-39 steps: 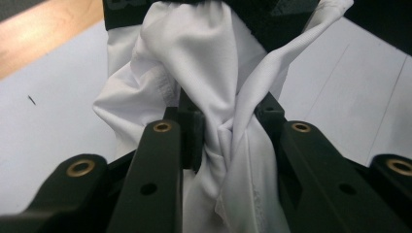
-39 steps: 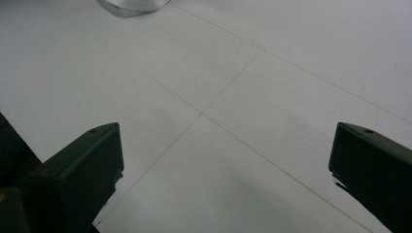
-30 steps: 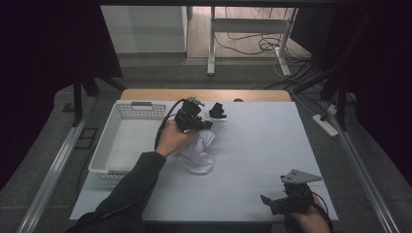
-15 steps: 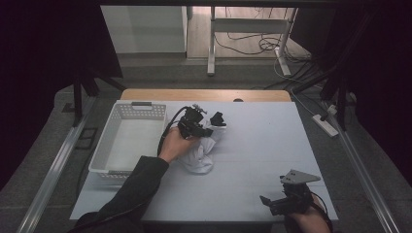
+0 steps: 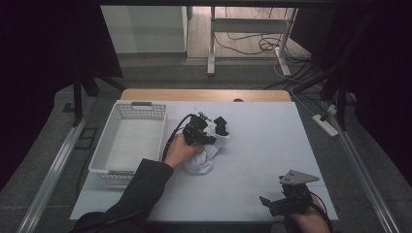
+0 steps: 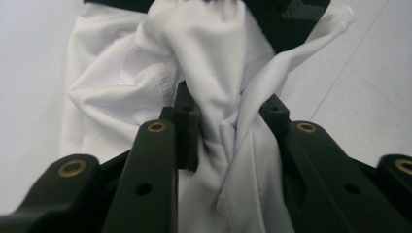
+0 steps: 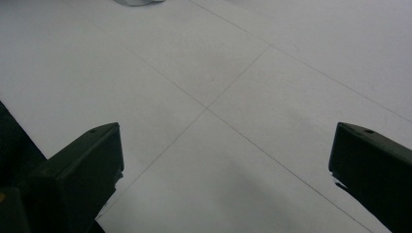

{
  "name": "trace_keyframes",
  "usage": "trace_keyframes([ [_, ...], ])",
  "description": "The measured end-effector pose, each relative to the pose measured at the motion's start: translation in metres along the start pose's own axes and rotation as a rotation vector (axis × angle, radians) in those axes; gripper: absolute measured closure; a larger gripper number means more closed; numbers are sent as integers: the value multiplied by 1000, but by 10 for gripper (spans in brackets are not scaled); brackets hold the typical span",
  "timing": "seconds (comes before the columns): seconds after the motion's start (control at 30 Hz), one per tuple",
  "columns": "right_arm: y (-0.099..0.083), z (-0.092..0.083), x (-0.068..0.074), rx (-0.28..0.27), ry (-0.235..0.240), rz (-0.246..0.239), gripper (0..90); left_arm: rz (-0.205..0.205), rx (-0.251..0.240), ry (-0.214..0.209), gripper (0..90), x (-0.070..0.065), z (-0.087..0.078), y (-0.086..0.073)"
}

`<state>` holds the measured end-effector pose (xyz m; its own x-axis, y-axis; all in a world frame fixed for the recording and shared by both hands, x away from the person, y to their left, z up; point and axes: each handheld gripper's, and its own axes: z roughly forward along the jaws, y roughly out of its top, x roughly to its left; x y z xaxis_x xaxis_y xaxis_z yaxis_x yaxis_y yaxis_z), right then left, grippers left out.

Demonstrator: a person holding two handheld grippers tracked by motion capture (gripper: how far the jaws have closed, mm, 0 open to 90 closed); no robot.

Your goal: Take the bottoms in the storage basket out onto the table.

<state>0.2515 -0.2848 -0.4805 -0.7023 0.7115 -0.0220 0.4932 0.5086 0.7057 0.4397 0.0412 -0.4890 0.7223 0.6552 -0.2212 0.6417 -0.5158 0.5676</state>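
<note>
A crumpled white cloth (image 5: 201,162) lies heaped on the white table (image 5: 272,145) left of centre. My left gripper (image 5: 214,130) is over its far end, held by a hand in a dark sleeve. In the left gripper view a bunched fold of the cloth (image 6: 194,58) runs between the two black jaws of the left gripper (image 6: 228,121), which pinch it. These jaws have just eased a little wider, and the fold is still between them. My right gripper (image 5: 269,204) rests near the table's front right edge. In its own view the right gripper (image 7: 226,150) stands open over bare table.
A white perforated plastic basket (image 5: 131,104) stands at the table's left side, close to the left hand. A wooden strip (image 5: 204,94) runs along the table's far edge. Beyond it are table legs and cables on the floor.
The left hand has sunk toward the table with the cloth, which hung below the gripper before and now lies bunched on the surface. The right gripper has stayed where it was.
</note>
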Motion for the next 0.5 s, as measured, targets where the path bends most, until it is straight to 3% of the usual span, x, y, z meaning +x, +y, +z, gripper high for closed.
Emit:
trace_keyframes([
  [0.37,0,0,1,5,3,-8,0,-17,21,-24,644,3,14,-7],
  [0.5,0,0,1,11,2,-14,0,-5,16,-24,628,4,18,-9],
])
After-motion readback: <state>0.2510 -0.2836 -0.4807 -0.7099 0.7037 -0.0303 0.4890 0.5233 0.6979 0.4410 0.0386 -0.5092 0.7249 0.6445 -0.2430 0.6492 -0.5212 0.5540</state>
